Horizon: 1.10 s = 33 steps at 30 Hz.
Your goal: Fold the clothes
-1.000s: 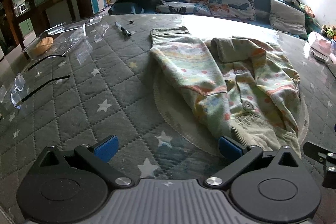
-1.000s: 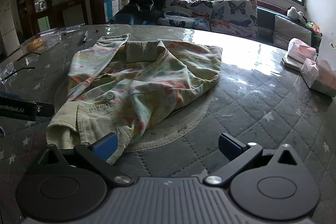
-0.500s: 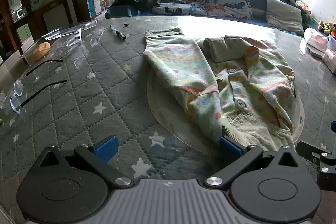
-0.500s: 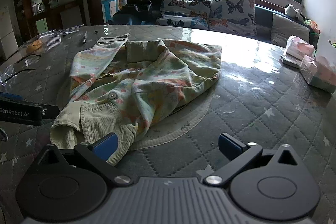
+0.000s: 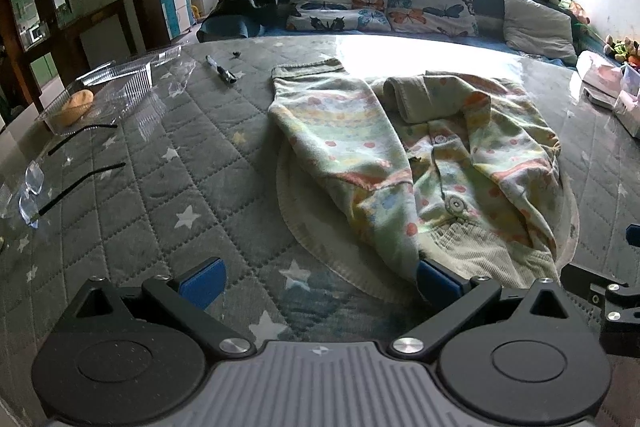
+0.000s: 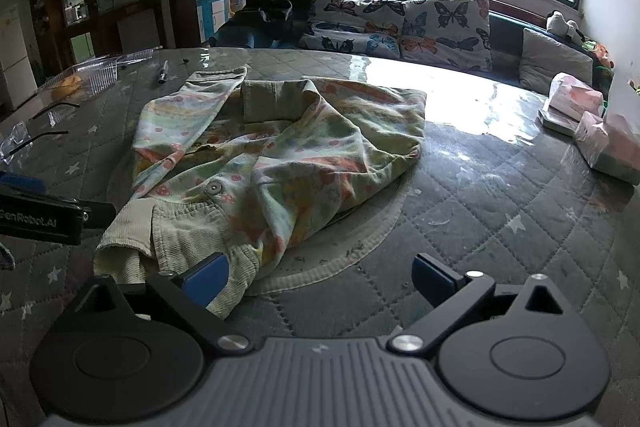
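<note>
A small pastel-patterned jacket (image 5: 432,155) with ribbed cuffs and hem lies crumpled on the quilted grey star-print table cover (image 5: 168,187), over a round cream mat (image 5: 316,239). One sleeve stretches toward the far side. My left gripper (image 5: 318,281) is open, low over the cover at the jacket's near hem, its right fingertip (image 5: 434,281) touching the fabric edge. In the right wrist view the jacket (image 6: 280,155) lies ahead and left. My right gripper (image 6: 320,275) is open too, with its left fingertip (image 6: 206,277) at the ribbed hem (image 6: 176,231).
Eyeglasses (image 5: 44,183), a clear plastic box with a bun (image 5: 80,103) and a black pen (image 5: 221,70) lie on the table's left side. Tissue packs (image 6: 588,119) sit at the right edge. A sofa with butterfly cushions (image 5: 384,3) runs behind the table.
Both grippers have risen and drawn back slightly, so the jacket sits a little farther off in each view. The jacket has not moved and both grippers stay open.
</note>
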Tool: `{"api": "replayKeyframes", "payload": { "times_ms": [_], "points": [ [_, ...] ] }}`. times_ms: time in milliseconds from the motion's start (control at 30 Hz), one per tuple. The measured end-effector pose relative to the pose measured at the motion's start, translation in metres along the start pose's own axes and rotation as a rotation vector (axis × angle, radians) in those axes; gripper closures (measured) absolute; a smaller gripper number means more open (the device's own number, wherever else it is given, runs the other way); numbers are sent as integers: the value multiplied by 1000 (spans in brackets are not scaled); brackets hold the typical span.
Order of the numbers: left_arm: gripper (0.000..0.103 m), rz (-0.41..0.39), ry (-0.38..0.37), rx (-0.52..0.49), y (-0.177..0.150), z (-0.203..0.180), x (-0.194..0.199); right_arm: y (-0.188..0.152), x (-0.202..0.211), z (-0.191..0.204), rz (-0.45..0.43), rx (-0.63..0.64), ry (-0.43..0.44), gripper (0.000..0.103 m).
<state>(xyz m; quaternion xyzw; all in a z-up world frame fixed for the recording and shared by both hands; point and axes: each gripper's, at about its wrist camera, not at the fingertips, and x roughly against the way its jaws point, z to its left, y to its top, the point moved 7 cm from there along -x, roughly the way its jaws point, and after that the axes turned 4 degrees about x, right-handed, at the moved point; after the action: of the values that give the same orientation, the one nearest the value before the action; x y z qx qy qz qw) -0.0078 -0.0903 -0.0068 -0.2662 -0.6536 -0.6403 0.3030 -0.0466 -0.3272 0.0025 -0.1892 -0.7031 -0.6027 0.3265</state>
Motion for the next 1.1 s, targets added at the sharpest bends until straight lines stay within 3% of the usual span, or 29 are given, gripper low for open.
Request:
{"api": "replayKeyframes", "payload": {
  "times_ms": [333, 600, 900, 1100],
  "points": [
    [0, -53, -1, -36, 21, -1, -1, 21, -5, -7, -22, 41, -4, 11],
    [0, -97, 1, -42, 48, 0, -11, 56, -19, -16, -42, 46, 25, 24],
    [2, -90, -20, -69, 63, -10, -28, 91, -53, -14, -21, 37, 60, 40],
    [6, -72, -35, -64, 64, -11, -38, 109, -79, -7, -21, 47, 66, 45]
  ]
}}
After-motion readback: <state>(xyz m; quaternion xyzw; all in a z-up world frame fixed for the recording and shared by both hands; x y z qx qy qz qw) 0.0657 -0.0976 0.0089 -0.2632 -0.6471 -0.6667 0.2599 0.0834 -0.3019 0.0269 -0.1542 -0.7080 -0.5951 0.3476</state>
